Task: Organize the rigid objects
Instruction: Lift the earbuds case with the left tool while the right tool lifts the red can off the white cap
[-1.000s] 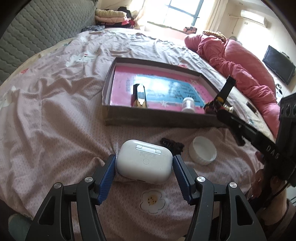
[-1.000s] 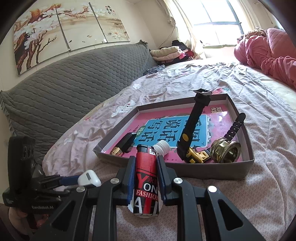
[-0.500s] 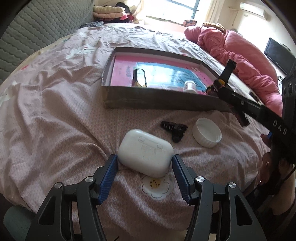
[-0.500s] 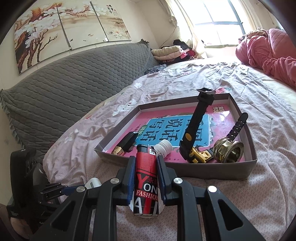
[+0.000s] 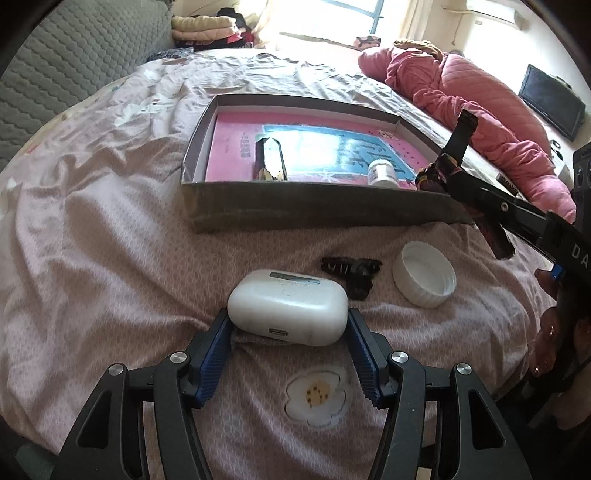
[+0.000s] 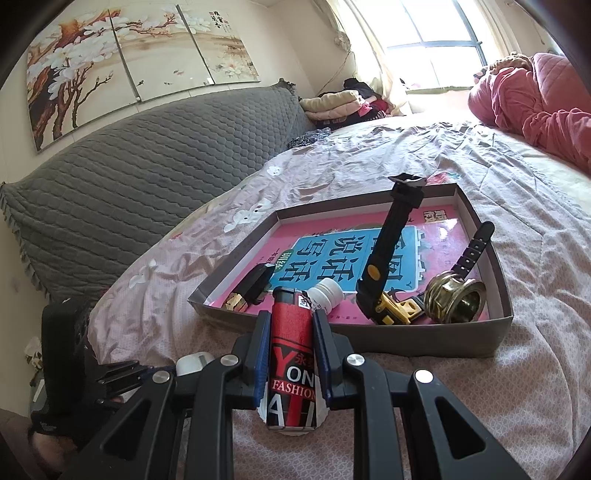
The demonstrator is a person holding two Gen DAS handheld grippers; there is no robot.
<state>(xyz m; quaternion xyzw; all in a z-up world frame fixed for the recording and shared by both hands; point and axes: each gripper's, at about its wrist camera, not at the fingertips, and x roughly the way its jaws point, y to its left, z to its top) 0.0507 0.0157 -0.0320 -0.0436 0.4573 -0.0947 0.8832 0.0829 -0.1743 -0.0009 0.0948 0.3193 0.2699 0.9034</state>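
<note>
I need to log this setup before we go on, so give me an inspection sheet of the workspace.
Surface: bed with wrinkled pink sheet.
Job's things: white earbud case, black hair clip and white lid on the sheet; shallow box holds a small white bottle, watch and brass fitting.
Clutter: folded clothes by the window.
Grippers: left gripper straddles the earbud case; right gripper clamps a red lighter.
Cables: nothing seen.
Surroundings: grey headboard, pink quilt, wall painting.
</note>
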